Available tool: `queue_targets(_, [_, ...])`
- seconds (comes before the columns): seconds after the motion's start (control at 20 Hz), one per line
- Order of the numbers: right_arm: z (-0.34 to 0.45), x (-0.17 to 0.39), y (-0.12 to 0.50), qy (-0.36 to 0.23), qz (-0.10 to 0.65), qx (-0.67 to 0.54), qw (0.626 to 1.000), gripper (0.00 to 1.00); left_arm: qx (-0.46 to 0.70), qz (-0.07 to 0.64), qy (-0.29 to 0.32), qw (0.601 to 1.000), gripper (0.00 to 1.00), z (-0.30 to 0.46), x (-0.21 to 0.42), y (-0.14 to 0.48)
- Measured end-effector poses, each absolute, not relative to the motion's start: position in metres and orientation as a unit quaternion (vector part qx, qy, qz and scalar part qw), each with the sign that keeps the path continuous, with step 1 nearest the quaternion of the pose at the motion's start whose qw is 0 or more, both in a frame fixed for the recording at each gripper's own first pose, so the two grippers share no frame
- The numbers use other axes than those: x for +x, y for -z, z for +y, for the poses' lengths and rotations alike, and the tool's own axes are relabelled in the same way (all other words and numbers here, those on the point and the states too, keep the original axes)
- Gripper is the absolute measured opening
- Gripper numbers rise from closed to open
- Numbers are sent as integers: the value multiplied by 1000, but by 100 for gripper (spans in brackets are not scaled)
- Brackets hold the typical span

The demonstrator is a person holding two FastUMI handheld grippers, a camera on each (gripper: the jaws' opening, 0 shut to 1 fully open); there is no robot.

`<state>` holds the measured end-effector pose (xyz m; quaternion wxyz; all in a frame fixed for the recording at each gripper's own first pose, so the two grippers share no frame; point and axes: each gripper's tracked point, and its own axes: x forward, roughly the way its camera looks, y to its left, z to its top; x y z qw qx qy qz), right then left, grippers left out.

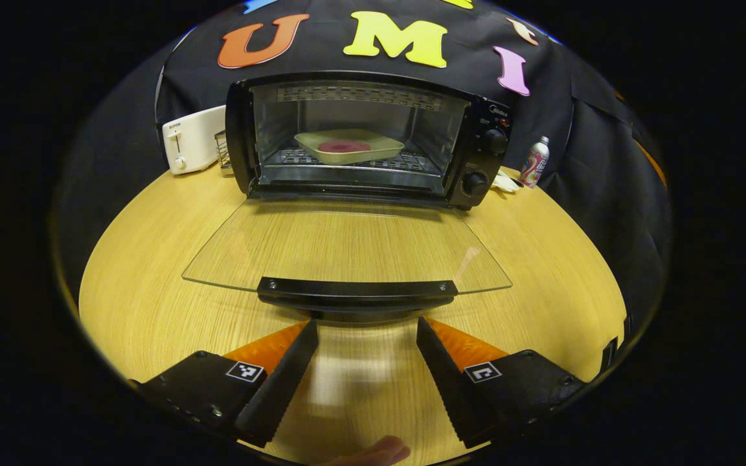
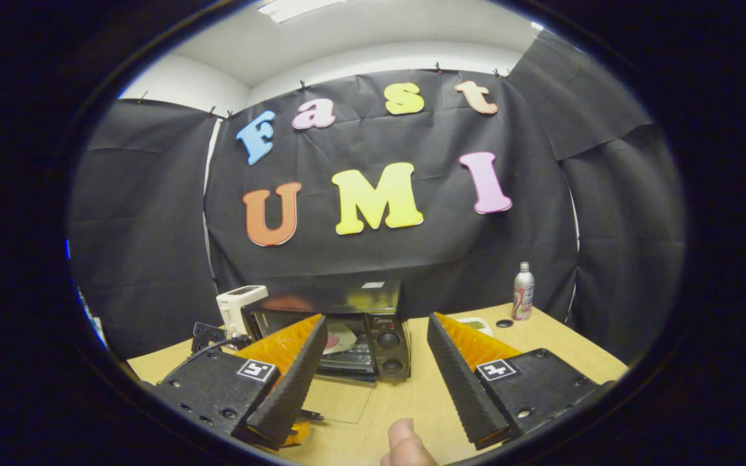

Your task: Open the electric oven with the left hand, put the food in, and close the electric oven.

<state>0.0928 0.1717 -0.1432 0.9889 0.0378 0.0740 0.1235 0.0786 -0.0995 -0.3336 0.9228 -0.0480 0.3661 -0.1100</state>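
The left gripper (image 1: 366,336) is spread wide and holds nothing, just short of the door handle (image 1: 357,299); the right gripper (image 2: 376,343) gapes empty too. Past the lowered door (image 1: 347,243), the food (image 1: 344,146) sits on a tray (image 1: 308,139) inside the oven (image 1: 493,162). Closing likely needs a lift from beneath the handle, swung evenly up.

The left gripper view sits low and close before the electric oven (image 1: 366,139), facing straight into its open cavity; the right gripper view looks from higher and farther back toward the oven (image 2: 353,336); both share it
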Motion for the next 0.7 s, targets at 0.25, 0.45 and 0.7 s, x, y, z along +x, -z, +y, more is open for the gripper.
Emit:
queue_targets(0.25, [165, 93, 147, -119, 75, 44, 989, 95, -47, 375, 112, 919, 96, -102, 79, 334])
queue_targets(0.45, [167, 94, 153, -124, 86, 48, 987, 95, -47, 374, 108, 920, 100, -104, 79, 326])
queue_targets(0.7, [165, 95, 151, -122, 81, 45, 988, 94, -51, 352, 109, 928, 96, -104, 88, 305])
